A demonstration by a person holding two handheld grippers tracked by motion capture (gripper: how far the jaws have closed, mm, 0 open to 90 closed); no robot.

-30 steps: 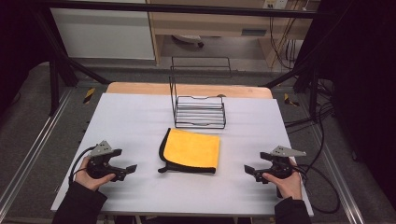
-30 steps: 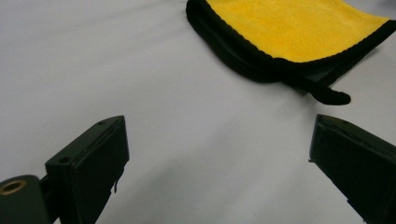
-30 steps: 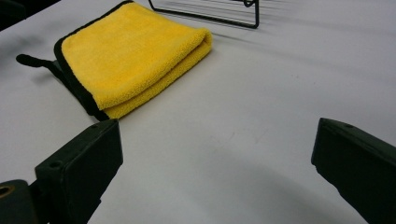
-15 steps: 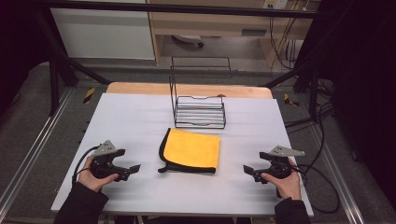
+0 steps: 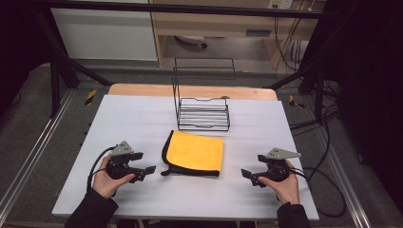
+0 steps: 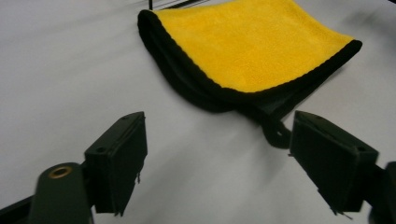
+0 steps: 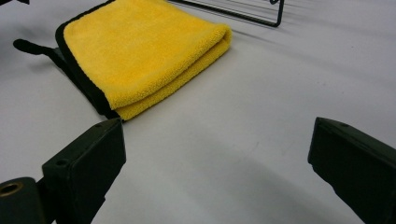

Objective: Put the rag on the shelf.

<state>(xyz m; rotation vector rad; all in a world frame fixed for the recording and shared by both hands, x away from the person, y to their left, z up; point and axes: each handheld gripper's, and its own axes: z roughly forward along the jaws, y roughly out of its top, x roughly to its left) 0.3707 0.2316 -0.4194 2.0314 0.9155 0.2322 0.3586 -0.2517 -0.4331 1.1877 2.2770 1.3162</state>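
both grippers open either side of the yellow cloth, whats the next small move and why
Probably ease the left gripper forward to the cloth's near black-edged corner. Its jaws stand open and empty, and in the left gripper view that corner and its small black loop lie just ahead of them. The right gripper is also open, off to the cloth's other side.

Folded yellow cloth before wire rack

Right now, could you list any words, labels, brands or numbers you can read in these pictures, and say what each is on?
None can be read.
The yellow cloth, wire rack, left gripper and right gripper show no print.
A small plate on the far shelf is too blurred.
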